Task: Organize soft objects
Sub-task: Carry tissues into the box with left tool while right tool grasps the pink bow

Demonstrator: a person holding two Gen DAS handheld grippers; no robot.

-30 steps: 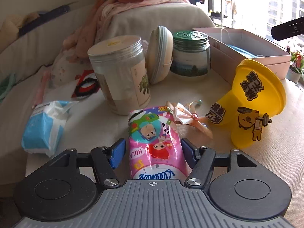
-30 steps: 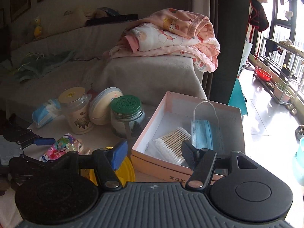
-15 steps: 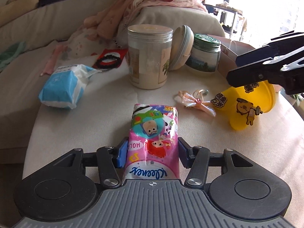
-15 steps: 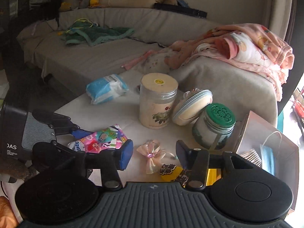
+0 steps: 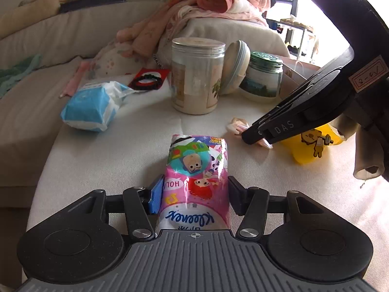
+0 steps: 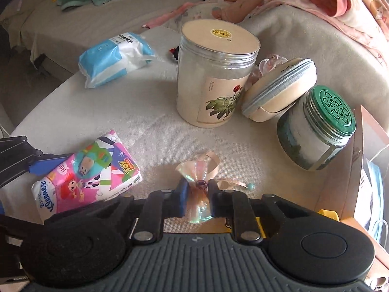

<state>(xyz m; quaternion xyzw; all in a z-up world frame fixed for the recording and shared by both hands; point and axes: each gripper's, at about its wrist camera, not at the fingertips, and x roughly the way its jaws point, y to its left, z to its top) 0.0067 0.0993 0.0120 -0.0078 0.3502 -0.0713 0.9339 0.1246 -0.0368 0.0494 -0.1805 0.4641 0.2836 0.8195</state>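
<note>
The left gripper (image 5: 194,189) has its jaws pressed on the tissue pack (image 5: 198,168); the right gripper (image 6: 197,198) pinches the ribbon bow (image 6: 199,170) – both low on the worktop (image 6: 150,121). The bow's tails could slip free; the jar (image 6: 214,77) at twelve o'clock could be knocked.

Home living room: grey sofa (image 6: 102,22), pink baby clothes (image 5: 218,4) heaped on its arm, toiletry jars (image 6: 216,77) on cloth-covered table (image 6: 150,126).

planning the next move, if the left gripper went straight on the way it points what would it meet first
The left gripper is shut on the kleenex pack, which leads the way. Straight on is bare table cloth, then most likely the tall clear jar, though depth is hard to judge through the fisheye.
</note>
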